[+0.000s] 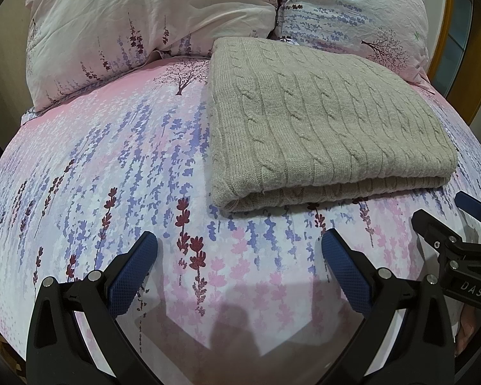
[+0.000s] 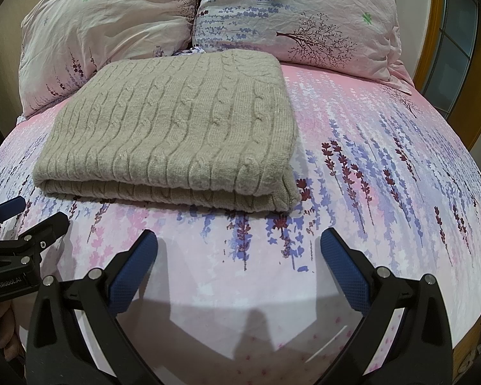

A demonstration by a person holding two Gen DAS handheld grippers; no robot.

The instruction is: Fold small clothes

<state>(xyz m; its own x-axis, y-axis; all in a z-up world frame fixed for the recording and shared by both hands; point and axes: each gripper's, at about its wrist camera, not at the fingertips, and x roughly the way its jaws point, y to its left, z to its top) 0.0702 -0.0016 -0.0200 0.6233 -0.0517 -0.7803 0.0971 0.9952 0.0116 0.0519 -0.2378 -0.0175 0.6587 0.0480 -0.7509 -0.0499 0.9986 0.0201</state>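
A beige cable-knit sweater (image 1: 324,122), folded into a thick rectangle, lies flat on the pink and lilac floral bedsheet (image 1: 118,160), its far edge close to the two matching floral pillows (image 1: 150,22) at the head of the bed. The folded edge faces the cameras, showing stacked layers of knit.

The left gripper (image 1: 239,260) hovers on the near side of the sweater, toward its left corner, with its blue-padded black fingers (image 1: 134,272) spread wide. Nothing sits between them and they touch neither the sweater nor anything else that can be made out; only bare sheet shows through the gap.

The right gripper (image 2: 239,260) hangs on the near side of the sweater too, toward its right corner (image 2: 285,199), fingers likewise wide apart and empty, clear of the knit.

In the left wrist view the right gripper appears at the right margin, just beside the sweater's near right corner; in the right wrist view the left gripper shows at the left margin, near the sweater's near left corner, with part of a person's hand (image 2: 6,337) behind it
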